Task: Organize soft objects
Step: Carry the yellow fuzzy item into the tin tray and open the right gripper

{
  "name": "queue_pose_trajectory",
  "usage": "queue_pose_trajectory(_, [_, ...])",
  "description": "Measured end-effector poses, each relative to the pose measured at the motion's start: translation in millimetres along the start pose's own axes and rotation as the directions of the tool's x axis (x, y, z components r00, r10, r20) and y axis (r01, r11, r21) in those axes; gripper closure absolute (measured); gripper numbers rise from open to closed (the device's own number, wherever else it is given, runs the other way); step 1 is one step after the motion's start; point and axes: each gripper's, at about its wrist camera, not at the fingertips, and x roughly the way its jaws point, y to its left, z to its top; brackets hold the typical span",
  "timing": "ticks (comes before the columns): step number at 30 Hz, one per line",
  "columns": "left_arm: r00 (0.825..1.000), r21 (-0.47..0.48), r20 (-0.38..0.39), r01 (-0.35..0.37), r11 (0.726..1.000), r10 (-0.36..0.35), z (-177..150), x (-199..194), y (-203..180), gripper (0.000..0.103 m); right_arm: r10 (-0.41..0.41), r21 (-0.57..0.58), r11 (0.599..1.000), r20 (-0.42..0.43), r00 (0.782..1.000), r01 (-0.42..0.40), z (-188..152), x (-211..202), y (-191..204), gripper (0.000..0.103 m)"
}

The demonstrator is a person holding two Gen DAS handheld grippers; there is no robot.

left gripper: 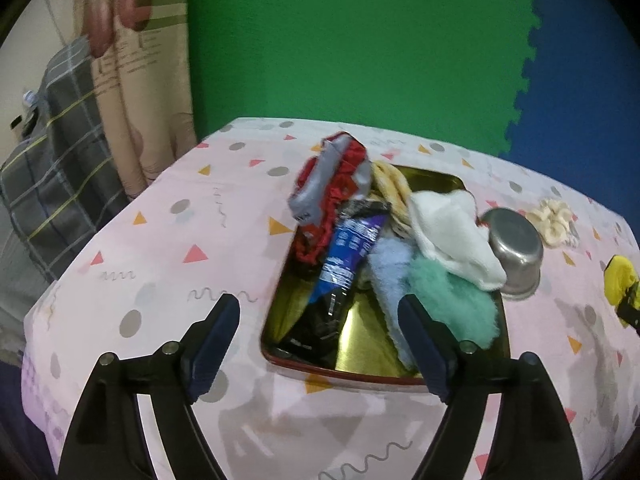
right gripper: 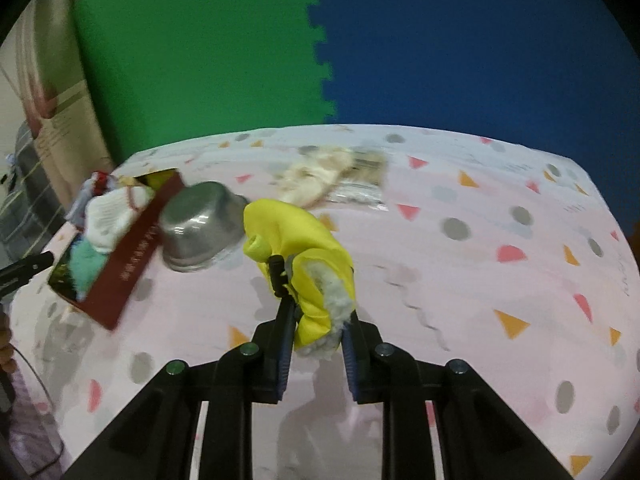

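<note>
A gold-lined tray with a dark red rim holds a heap of soft things: a red and grey cloth, a white sock, a mint fluffy piece, a pale blue cloth and a blue-black wrapper. My left gripper stands open just before the tray's near end, nothing between its fingers. My right gripper is shut on a yellow fleece-lined glove lifted above the table; the glove also shows at the right edge of the left wrist view.
A steel bowl lies tipped against the tray's right side. A cream scrunchie-like piece and a clear packet lie further back on the pink patterned tablecloth. Green and blue foam mats form the backdrop.
</note>
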Motion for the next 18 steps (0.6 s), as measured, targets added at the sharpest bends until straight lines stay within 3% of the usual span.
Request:
queue_pose_trajectory(10, [0.996,-0.13,0.03,-0.084,0.988,0.088,4,-6,32,0.018,0.125,-0.101,0.987,0.01,0.992,-0.124,21,4,80,0.081])
queue_pose_trajectory(18, [0.987,-0.178,-0.008,-0.157,0.972,0.158,-1,-3,54,0.017,0.243,-0.192,0.951,-0.008,0.97,-0.24,29,9,152,0.081])
